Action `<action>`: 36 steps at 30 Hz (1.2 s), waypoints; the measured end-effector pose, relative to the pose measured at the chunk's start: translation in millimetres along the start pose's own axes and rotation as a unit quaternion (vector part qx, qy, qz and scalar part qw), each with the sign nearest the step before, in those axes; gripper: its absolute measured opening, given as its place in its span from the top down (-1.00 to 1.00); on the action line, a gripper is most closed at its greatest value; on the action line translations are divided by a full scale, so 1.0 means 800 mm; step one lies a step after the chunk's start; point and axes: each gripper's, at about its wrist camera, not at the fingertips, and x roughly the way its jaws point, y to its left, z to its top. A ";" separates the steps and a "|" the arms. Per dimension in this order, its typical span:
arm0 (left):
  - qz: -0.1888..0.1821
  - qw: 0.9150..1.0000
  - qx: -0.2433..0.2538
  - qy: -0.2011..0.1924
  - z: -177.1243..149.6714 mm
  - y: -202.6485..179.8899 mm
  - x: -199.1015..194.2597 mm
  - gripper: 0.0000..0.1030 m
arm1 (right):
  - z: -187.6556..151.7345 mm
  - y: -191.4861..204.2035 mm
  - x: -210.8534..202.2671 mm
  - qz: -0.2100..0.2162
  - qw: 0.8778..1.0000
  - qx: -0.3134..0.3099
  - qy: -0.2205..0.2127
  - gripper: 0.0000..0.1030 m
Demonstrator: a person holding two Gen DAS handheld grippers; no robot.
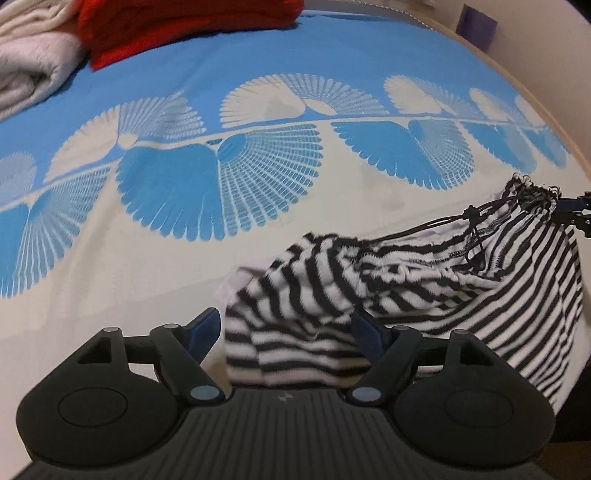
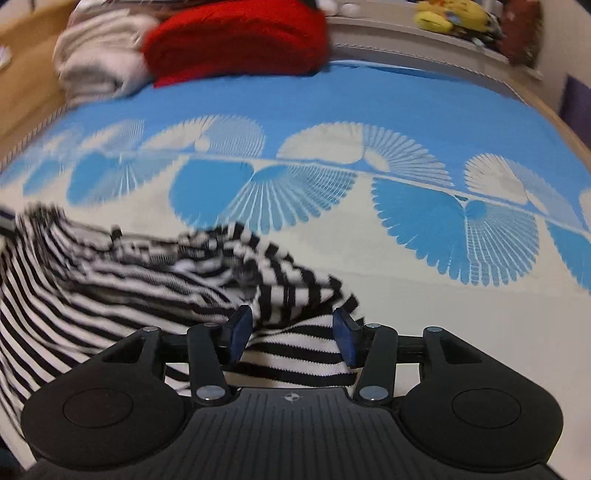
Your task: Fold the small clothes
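place: home bedroom | cues: patterned bedspread (image 2: 369, 103); folded blankets (image 2: 96, 62); plush toys (image 2: 454, 14)

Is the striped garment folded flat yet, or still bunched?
Still bunched: the striped garment lies in rumpled, overlapping layers on the bedspread, its drawstring loose.

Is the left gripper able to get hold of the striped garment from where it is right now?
Probably yes. The left gripper has its jaws open with the striped garment lying between them on the bedspread, nothing blocking.

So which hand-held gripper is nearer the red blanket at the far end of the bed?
Neither, clearly. The left hand-held gripper and the right hand-held gripper both sit over the striped garment, well short of the red blanket.
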 end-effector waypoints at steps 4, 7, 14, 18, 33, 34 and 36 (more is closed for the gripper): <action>0.011 1.000 0.008 -0.015 0.013 -0.007 0.011 -0.58 | -0.003 0.004 0.023 -0.010 1.000 -0.021 0.010 0.03; 0.011 1.000 0.009 -0.028 0.021 -0.007 0.017 -0.33 | 0.004 0.003 0.031 -0.009 1.000 -0.021 0.008 0.03; 0.016 0.998 -0.047 -0.044 0.044 0.018 0.030 0.89 | 0.036 0.000 0.052 -0.004 1.000 -0.001 -0.027 0.03; 0.034 0.987 -0.148 -0.048 0.053 0.049 0.037 0.89 | 0.056 -0.002 0.069 -0.002 0.999 0.031 -0.042 0.02; 0.008 0.990 -0.142 0.018 0.048 0.057 0.063 0.36 | 0.070 -0.015 0.059 0.074 0.996 0.056 -0.017 0.00; 0.007 0.990 -0.141 0.018 0.047 0.058 0.064 0.36 | 0.067 -0.012 0.060 0.080 0.996 0.047 -0.008 -0.01; 0.003 0.990 -0.141 0.019 0.046 0.057 0.065 0.36 | 0.064 -0.004 0.067 0.072 0.997 0.022 0.006 -0.01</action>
